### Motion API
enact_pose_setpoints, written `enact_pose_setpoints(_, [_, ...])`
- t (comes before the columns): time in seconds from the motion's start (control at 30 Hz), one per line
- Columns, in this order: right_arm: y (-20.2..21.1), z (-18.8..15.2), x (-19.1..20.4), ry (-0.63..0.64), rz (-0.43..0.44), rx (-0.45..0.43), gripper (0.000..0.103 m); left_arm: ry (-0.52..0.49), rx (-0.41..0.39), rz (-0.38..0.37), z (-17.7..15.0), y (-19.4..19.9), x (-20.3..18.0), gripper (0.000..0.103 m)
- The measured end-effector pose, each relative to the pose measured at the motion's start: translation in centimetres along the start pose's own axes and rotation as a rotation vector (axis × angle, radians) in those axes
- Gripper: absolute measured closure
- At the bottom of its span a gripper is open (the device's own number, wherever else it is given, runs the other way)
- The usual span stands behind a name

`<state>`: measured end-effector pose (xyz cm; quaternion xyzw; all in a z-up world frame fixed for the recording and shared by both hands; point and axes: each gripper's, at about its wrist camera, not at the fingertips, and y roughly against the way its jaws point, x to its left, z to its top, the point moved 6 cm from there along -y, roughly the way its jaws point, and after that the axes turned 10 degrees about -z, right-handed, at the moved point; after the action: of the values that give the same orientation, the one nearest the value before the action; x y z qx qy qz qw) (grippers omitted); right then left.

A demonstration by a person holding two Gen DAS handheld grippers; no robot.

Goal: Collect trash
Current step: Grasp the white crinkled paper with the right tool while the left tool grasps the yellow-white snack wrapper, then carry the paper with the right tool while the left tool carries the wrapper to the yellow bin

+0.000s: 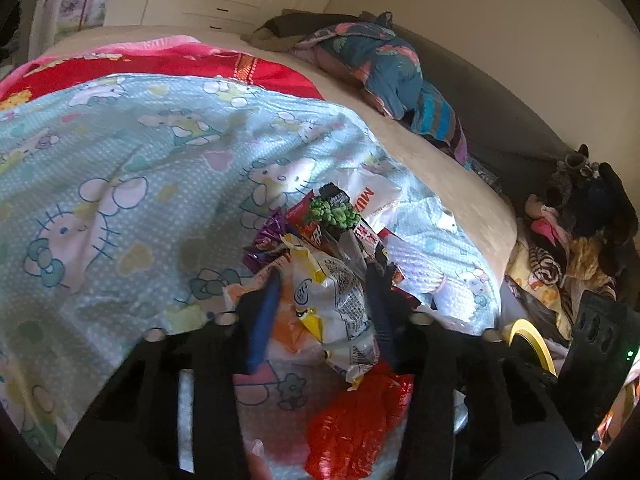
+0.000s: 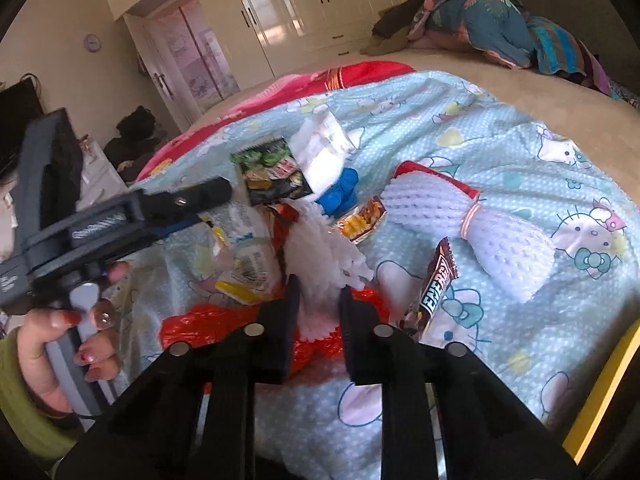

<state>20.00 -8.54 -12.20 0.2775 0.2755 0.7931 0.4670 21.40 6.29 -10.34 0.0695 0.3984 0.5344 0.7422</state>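
Trash is lying heaped on the pale blue cartoon-cat blanket covering the bed, and we are working both grippers into it. Our left gripper is closing its blue-padded fingers around a crumpled white and yellow wrapper, which is filling the gap between them. Our right gripper is clenching a white foam net, the net bulging out beyond the fingertips. Under both lies a red plastic bag, near us. Just beyond the pile we are seeing a green and black snack packet, a white paper bag and something blue beside it. To the right a brown energy bar wrapper is lying next to a larger white foam sleeve. Farther off, a red blanket and a heap of dark patterned bedding are resting on the bed.
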Motion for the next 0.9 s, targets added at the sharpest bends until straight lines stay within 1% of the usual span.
enact_pose_setpoints(0.1, [1.2, -0.3, -0.2, -0.023, -0.002, -0.024, 0.087, -0.006, 0.010, -0.011, -0.2, 0.0, -0.3, 0.079])
enact_pose_setpoints(0.13, [1.7, -0.3, -0.3, -0.027, -0.006, -0.033, 0.087, -0.004, 0.008, -0.016, -0.2, 0.2, -0.4, 0.080])
enact_pose_setpoints(0.2, [2.6, -0.3, -0.7, -0.038, -0.013, -0.051, 0.087, 0.000, -0.003, -0.026, -0.2, 0.6, -0.6, 0.084])
enact_pose_setpoints(0.3, [3.7, -0.3, -1.2, -0.052, -0.014, -0.076, 0.087, 0.003, -0.014, -0.025, -0.4, 1.5, -1.1, 0.086])
enact_pose_setpoints(0.63, [7.3, 0.2, -2.3, -0.069, -0.053, -0.168, 0.087, -0.039, -0.132, -0.053, 0.9, 6.1, -4.3, 0.087])
enact_pose_setpoints(0.9, [9.6, 0.1, -3.0, -0.075, -0.094, -0.211, 0.087, -0.083, -0.158, -0.086, 1.3, 7.6, -6.8, 0.087])
